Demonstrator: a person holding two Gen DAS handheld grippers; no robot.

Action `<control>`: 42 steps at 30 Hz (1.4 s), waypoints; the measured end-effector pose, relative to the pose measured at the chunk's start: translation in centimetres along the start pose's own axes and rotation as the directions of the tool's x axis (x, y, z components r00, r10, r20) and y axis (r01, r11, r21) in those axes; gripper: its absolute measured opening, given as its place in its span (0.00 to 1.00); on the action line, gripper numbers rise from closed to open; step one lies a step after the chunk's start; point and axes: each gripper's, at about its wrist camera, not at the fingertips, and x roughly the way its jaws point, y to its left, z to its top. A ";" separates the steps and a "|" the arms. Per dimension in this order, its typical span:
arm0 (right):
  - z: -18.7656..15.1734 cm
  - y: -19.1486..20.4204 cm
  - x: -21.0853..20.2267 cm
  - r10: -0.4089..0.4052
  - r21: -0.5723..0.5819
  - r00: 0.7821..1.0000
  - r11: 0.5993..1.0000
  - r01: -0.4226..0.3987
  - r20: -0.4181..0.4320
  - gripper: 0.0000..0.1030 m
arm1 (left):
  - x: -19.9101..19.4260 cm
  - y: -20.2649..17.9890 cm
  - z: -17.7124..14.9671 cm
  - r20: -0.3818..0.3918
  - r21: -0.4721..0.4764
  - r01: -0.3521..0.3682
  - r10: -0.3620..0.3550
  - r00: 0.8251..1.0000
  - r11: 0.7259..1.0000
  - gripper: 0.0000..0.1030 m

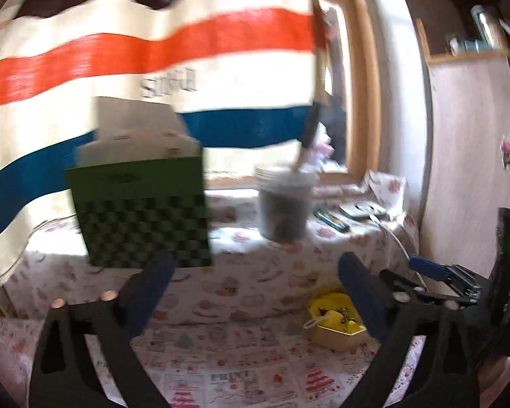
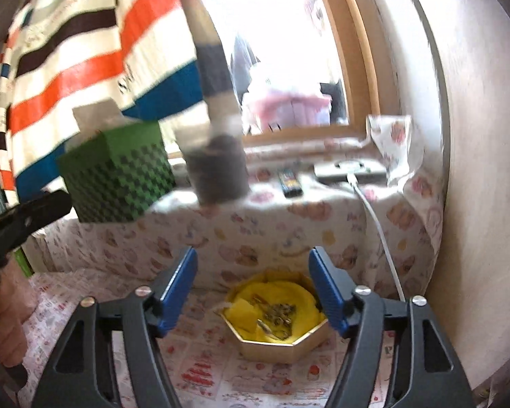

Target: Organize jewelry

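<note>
Blue ribbed pads lined the right gripper (image 2: 253, 292), its jaws spread wide and empty above a hexagonal gold box (image 2: 275, 346) lined with yellow cloth, holding tangled metal jewelry (image 2: 277, 316). Likewise the left gripper (image 1: 255, 292) gaped, empty, over the printed tablecloth (image 1: 227, 350).

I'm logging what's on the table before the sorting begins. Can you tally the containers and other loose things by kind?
Hexagonal gold box with yellow lining, jewelry inside: 1
Green checkered box: 1
Dark plastic cup: 1
Remote control: 1
White device with a cable: 1
Total: 5
The jewelry pieces lie tangled and are too small to count.
</note>
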 end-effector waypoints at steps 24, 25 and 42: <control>-5.6 4.0 -0.3 -0.072 -0.063 0.994 0.995 0.077 0.081 1.00 | -0.3 8.2 -8.4 0.030 -0.035 -0.122 0.123 0.992 0.992 0.99; -5.6 4.1 -0.2 -0.072 -0.072 0.994 0.994 0.077 0.078 1.00 | -0.3 8.3 -8.5 0.034 -0.040 -0.120 0.122 0.992 0.992 1.00; -5.9 4.3 1.5 -0.098 -0.083 0.995 0.992 0.097 -0.012 1.00 | 2.1 8.1 -9.7 -0.061 -0.085 -0.139 0.134 0.989 0.987 1.00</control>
